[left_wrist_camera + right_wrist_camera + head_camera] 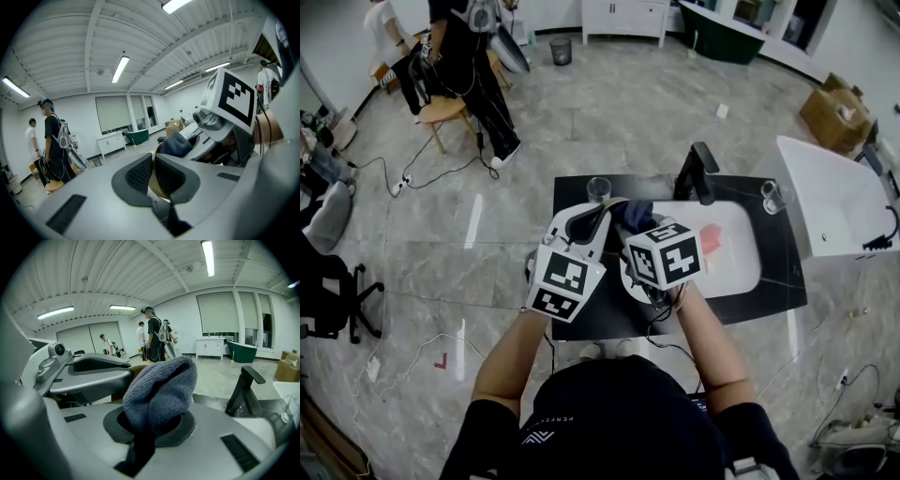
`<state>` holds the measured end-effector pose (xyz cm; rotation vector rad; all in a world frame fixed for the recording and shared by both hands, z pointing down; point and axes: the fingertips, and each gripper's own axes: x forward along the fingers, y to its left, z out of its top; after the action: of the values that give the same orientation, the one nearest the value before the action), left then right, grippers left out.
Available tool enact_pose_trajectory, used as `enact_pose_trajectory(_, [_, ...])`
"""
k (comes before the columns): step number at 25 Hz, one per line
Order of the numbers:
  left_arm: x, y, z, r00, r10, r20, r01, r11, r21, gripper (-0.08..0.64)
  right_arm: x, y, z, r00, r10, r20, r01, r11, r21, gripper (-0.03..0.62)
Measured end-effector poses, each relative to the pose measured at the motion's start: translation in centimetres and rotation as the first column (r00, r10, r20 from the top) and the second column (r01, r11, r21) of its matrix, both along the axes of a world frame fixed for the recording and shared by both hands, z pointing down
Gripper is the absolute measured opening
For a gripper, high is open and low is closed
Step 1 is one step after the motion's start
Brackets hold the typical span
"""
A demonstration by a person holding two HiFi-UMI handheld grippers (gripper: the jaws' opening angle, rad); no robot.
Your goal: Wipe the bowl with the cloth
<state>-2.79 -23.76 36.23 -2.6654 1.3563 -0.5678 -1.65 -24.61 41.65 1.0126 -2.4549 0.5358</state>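
Note:
My left gripper (607, 210) is shut on the thin rim of a tan bowl (156, 186), which stands edge-on between its dark pads. My right gripper (634, 223) is shut on a bunched blue-grey cloth (161, 390). In the left gripper view the cloth (176, 143) pokes over the bowl's far edge, under the right gripper's marker cube (230, 97). In the right gripper view the bowl (137, 369) shows brown behind the cloth, beside the left gripper (89, 370). From the head view both grippers hang close together over the counter's left part, and the cloth (637, 213) shows as a dark blue lump; the bowl is mostly hidden there.
Below is a black counter (778, 272) with a white sink (741, 267), a black faucet (701, 173) and something pink (712, 236) in the basin. Two glasses (598, 187) (772, 195) stand at the back. A white tub (834, 197) is to the right. People (469, 66) stand far left.

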Motion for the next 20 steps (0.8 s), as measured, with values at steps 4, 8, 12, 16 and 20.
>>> enact_pose_trajectory(4, [0.4, 0.3, -0.1, 1.000, 0.029, 0.004, -0.029, 1.000, -0.003, 0.021, -0.8, 0.2, -0.2, 0.999, -0.035, -0.026, 0.036, 0.999, 0.016, 0.058])
enact_pose_trajectory(8, [1.0, 0.6, -0.3, 0.999, 0.053, 0.006, -0.053, 0.999, -0.006, 0.021, -1.2, 0.7, -0.1, 0.996, -0.078, -0.041, 0.079, 0.997, 0.022, 0.058])
enact_pose_trajectory(12, [1.5, 0.7, -0.4, 0.997, 0.072, 0.006, -0.072, 0.997, -0.005, 0.023, -1.5, 1.2, 0.1, 0.987, -0.129, -0.091, 0.134, 0.990, 0.045, 0.058])
enact_pose_trajectory(16, [1.6, 0.7, -0.6, 0.996, 0.088, 0.000, -0.088, 0.996, -0.012, 0.023, -2.0, 1.7, 0.1, 0.976, -0.177, -0.123, 0.185, 0.981, 0.059, 0.058])
enact_pose_trajectory(20, [1.5, 0.9, -0.6, 0.993, 0.114, -0.021, -0.115, 0.993, -0.038, 0.025, -2.2, 2.4, 0.3, 0.961, -0.226, -0.160, 0.238, 0.969, 0.061, 0.058])
